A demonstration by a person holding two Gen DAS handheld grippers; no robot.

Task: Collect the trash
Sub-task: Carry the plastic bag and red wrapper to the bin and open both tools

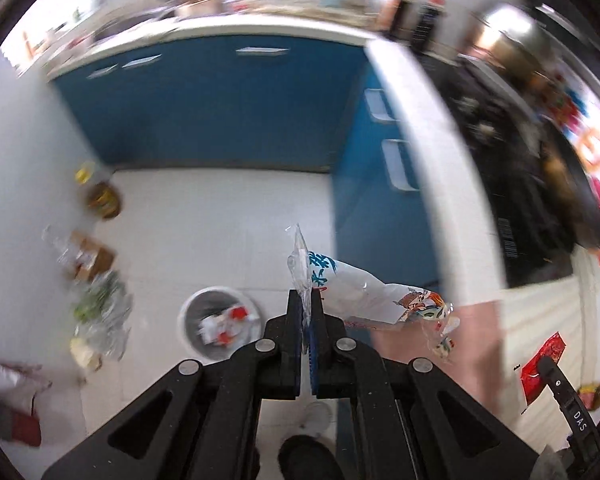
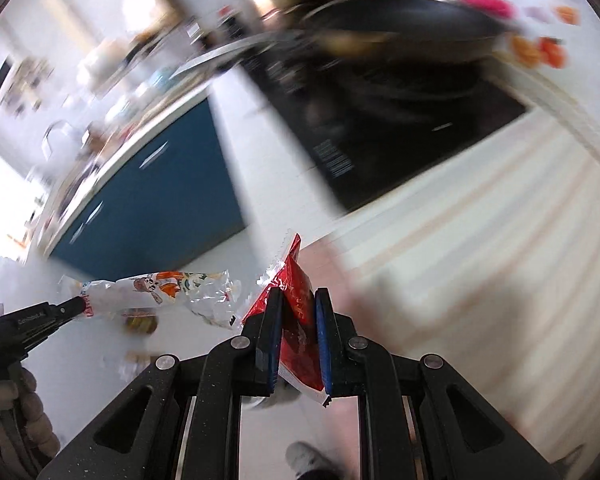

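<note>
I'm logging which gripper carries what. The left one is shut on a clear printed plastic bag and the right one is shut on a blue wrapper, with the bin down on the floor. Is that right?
Not quite: the wrapper is red, not blue. The right wrist view shows the right gripper shut on a red wrapper; only the fingers' pads are blue. The rest holds: the left gripper is shut on the clear printed plastic bag, and the bin sits on the floor.

Clear, crinkled plastic bag [image 1: 364,292] with glossy print; shiny red foil-like wrapper [image 2: 298,320]; matt black plastic fingers [image 1: 291,312]; glossy white floor [image 1: 220,216].
</note>
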